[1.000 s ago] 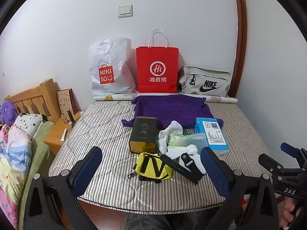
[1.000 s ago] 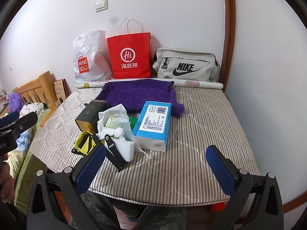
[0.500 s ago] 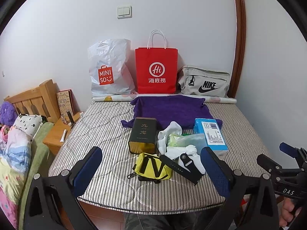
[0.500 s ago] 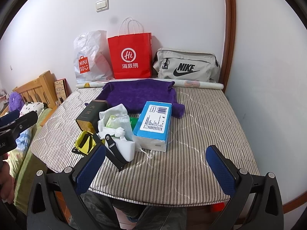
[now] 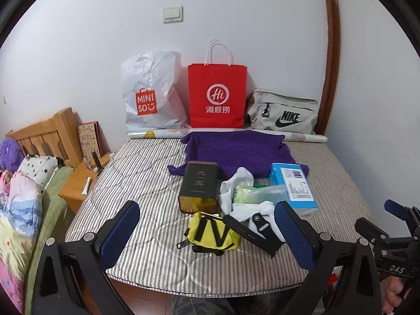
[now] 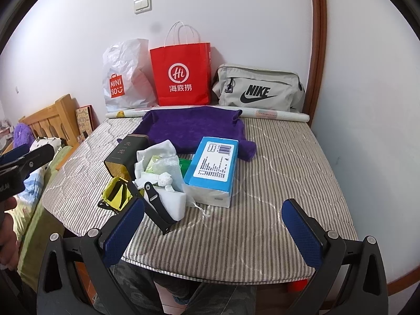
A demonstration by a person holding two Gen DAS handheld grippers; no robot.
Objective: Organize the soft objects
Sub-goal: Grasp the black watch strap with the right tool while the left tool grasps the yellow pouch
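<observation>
A purple cloth (image 5: 236, 152) (image 6: 191, 128) lies spread at the back of the striped mattress (image 5: 141, 173). In front of it sits a pile: white socks (image 5: 237, 183) (image 6: 155, 152), a yellow pouch (image 5: 212, 232) (image 6: 116, 193), a pack of wipes (image 5: 260, 193), a black strap (image 5: 249, 233) (image 6: 157, 207), a dark tin (image 5: 199, 186) (image 6: 127, 155) and a blue tissue box (image 5: 295, 186) (image 6: 214, 165). My left gripper (image 5: 210, 239) is open and empty, before the mattress front edge. My right gripper (image 6: 212, 232) is open and empty, right of the pile.
Against the back wall stand a white Miniso bag (image 5: 149, 94), a red paper bag (image 5: 216, 94) and a grey Nike bag (image 5: 282, 115), with a rolled sheet (image 5: 304, 137) before them. A wooden bedside stand (image 5: 78, 183) and bedding (image 5: 18, 204) are on the left.
Both grippers have barely moved; the view drifted slightly. Nothing on the mattress has shifted.
</observation>
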